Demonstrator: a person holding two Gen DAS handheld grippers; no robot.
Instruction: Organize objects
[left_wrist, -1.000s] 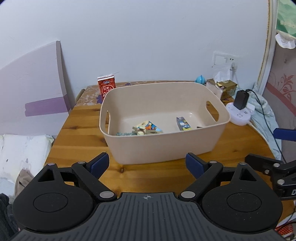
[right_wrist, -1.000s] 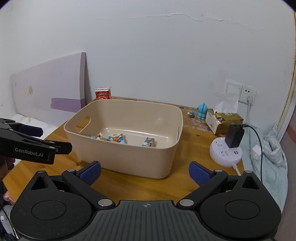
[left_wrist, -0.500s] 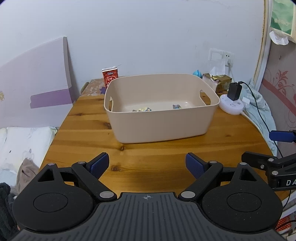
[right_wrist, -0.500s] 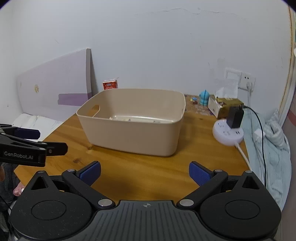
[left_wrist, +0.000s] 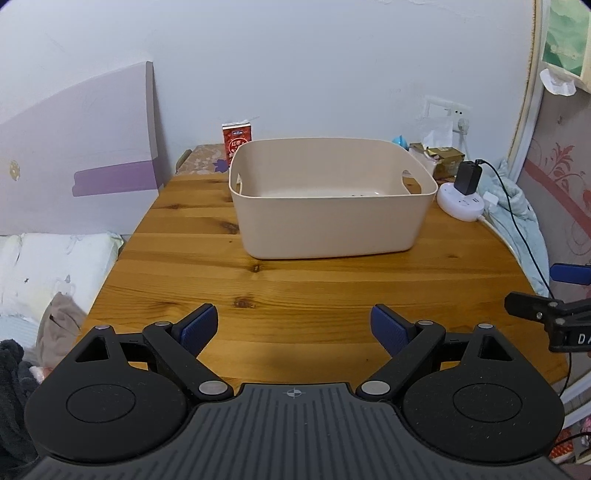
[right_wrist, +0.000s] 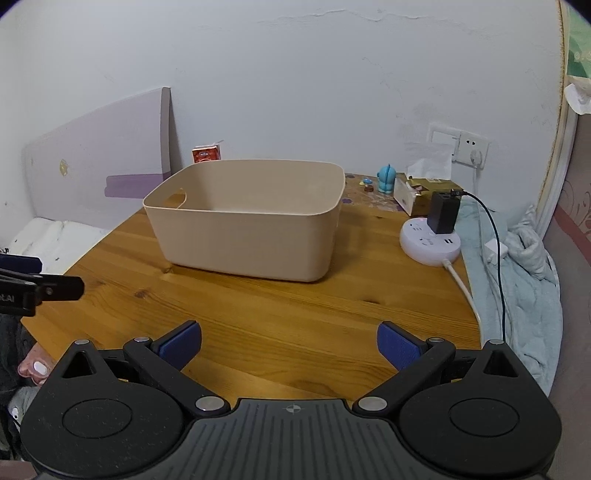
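The left wrist view looks down into the tan bin (left_wrist: 328, 225) a little, so a bit of its smooth floor shows, with something small and dark that is too tiny to tell. The right wrist view sees the bin (right_wrist: 251, 236) from lower down, so only its plain outside wall and rim show. The right view also shows a little blue toy (right_wrist: 387, 180) on the far side of the table, which is mostly hidden in the left view. The bin is smooth plastic with round corners and a cut-out handle, and it sits in the middle of the wooden table (left_wrist: 295, 288), which has brown stripes and dark knots. The left gripper (left_wrist: 293, 330) is spread wide with nothing in it. The right gripper (right_wrist: 290, 345) is spread wide and empty too. Both hang over the near edge of the table, well apart from the bin. A red carton (left_wrist: 237, 142) stands behind the bin. A round white power strip (right_wrist: 430, 242) lies to the right.
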